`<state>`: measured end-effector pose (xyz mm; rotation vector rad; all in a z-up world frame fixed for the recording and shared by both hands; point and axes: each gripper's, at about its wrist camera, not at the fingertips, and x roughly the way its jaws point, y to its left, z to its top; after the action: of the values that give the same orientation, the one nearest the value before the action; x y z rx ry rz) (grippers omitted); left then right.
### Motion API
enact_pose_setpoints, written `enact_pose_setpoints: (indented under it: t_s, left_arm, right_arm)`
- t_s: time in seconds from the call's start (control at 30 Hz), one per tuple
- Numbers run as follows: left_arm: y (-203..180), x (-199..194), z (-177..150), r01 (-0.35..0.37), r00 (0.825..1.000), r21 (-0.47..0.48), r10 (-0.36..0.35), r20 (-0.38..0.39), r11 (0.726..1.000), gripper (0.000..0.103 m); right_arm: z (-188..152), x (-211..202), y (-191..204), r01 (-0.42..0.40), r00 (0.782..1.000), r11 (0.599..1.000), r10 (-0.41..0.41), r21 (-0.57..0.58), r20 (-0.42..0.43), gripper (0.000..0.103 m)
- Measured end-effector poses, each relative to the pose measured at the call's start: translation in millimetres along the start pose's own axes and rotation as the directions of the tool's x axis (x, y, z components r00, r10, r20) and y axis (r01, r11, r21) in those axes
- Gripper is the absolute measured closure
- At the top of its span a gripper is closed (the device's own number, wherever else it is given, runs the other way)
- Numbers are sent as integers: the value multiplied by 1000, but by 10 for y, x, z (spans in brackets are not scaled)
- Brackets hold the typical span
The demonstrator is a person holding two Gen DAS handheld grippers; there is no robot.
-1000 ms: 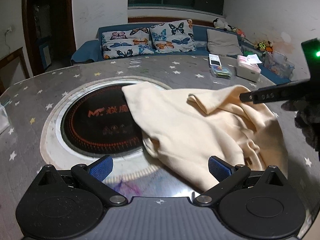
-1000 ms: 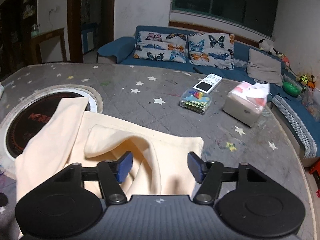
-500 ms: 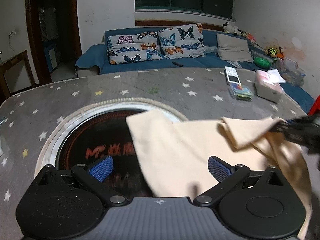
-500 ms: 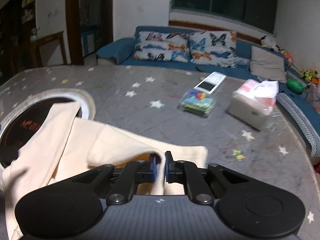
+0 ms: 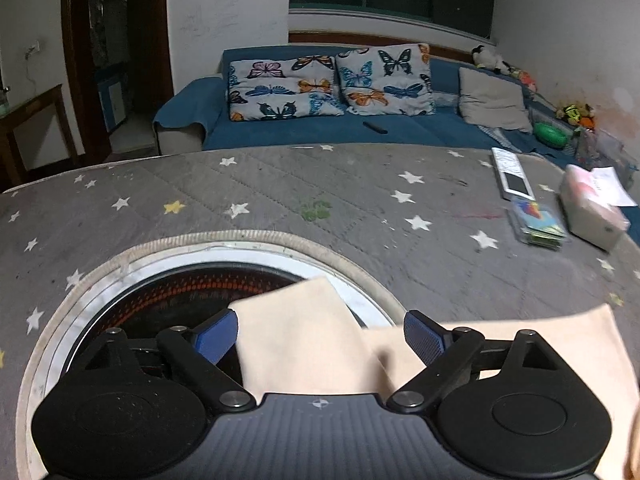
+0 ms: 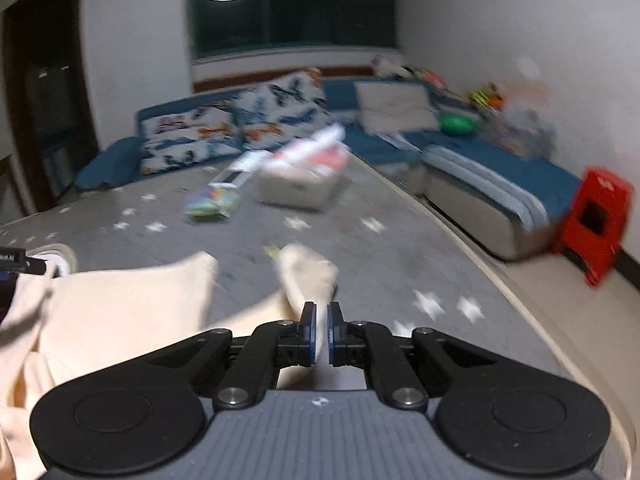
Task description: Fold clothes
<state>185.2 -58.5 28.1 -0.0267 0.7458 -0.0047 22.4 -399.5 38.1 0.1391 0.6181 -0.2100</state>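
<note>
A cream garment (image 5: 304,336) lies on the grey star-patterned table (image 5: 320,200), partly over the round black hotplate (image 5: 176,300). My left gripper (image 5: 320,336) is open, with a corner of the garment lying between its blue pads. In the right wrist view the same garment (image 6: 120,312) spreads to the left. My right gripper (image 6: 319,330) is shut on a bunched fold of it (image 6: 308,276), which sticks up just beyond the pads. That view is motion-blurred.
At the table's far right stand a tissue box (image 5: 592,216), a clear box of coloured cards (image 5: 536,220) and a white remote (image 5: 512,172). A blue sofa with butterfly cushions (image 5: 332,80) runs behind. A red stool (image 6: 596,220) stands on the floor right of the table edge.
My right gripper closed on a fold of the garment and swung right, pulling the cloth with it. My left gripper moved forward over the garment's corner and stays open.
</note>
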Motion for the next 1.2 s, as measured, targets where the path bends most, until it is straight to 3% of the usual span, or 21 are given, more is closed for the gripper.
enact_pose_setpoints:
  t_s: [0.17, 0.23, 0.27, 0.37, 0.43, 0.57, 0.93, 1.2]
  left_arm:
    - [38, 235, 58, -30, 999, -34, 29, -41, 999, 20]
    - [53, 284, 55, -35, 998, -38, 34, -45, 999, 27]
    - [49, 295, 54, -39, 998, -29, 38, -45, 999, 30]
    - [36, 311, 52, -62, 998, -2, 62, -30, 998, 50]
    - [69, 303, 51, -63, 998, 6, 63, -20, 998, 69]
    - [194, 234, 50, -31, 999, -29, 30, -17, 999, 91]
    - [593, -399, -33, 4, 995, -136, 9, 100, 991, 92]
    - [1007, -1140, -230, 39, 975, -216, 10, 222, 976, 93]
  right_arm:
    - [-137, -56, -260, 26, 999, 999, -25, 37, -31, 91]
    - [-150, -78, -306, 24, 999, 999, -23, 46, -32, 75]
    - [-161, -91, -303, 19, 999, 999, -18, 45, -34, 73]
    - [-208, -127, -256, 3, 999, 999, -1, 36, -44, 71]
    - [-208, -120, -207, -15, 999, 999, 17, 36, -49, 68]
    - [-190, -98, -116, -40, 997, 999, 42, 34, -57, 66]
    - [-212, -7, -75, -57, 994, 997, 61, 54, -85, 64]
    - [-211, -156, 46, -114, 990, 993, 115, 16, -79, 63]
